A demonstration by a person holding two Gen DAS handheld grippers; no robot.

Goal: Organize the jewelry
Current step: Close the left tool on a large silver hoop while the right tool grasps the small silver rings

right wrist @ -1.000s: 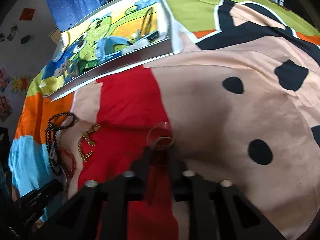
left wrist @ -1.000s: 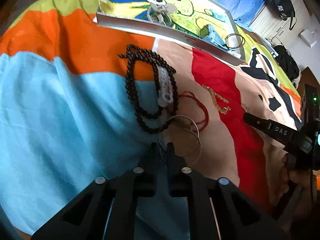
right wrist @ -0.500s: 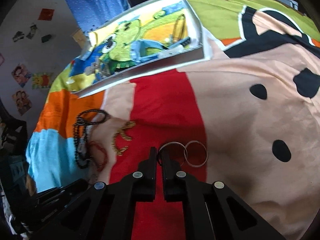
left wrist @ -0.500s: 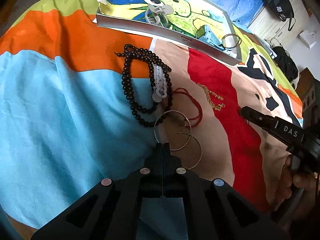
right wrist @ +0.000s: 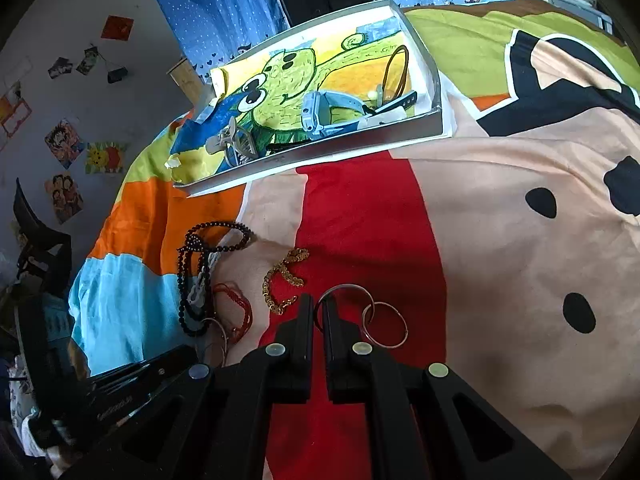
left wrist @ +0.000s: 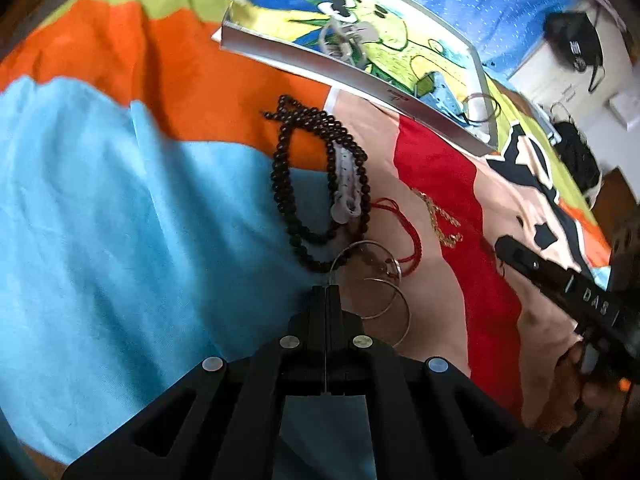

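Note:
My left gripper (left wrist: 327, 290) is shut on a thin silver hoop (left wrist: 398, 266), which holds a second hoop (left wrist: 406, 314), just above the blanket. Beyond it lie a black bead necklace (left wrist: 280, 184), a white chain bracelet (left wrist: 348, 184), a red cord bracelet (left wrist: 416, 240) and a gold chain (left wrist: 440, 220). My right gripper (right wrist: 319, 304) is shut on a silver ring (right wrist: 346, 289) linked to a second ring (right wrist: 386, 326), over the red patch. The gold chain (right wrist: 280, 280), beads (right wrist: 192, 276) and red cord (right wrist: 236, 312) lie to its left.
A shallow white box lined with a cartoon drawing (left wrist: 360, 80) sits at the far side of the blanket, also in the right wrist view (right wrist: 320, 152). It holds a hair claw (right wrist: 232, 144), a blue watch (right wrist: 320, 112) and a brown hoop (right wrist: 394, 72). The right gripper's body (left wrist: 560, 284) is at right.
Both grippers have lifted and pulled back with their linked rings. The left jaws closed on the hoop over the last second. The right gripper rose higher, showing more of the box.

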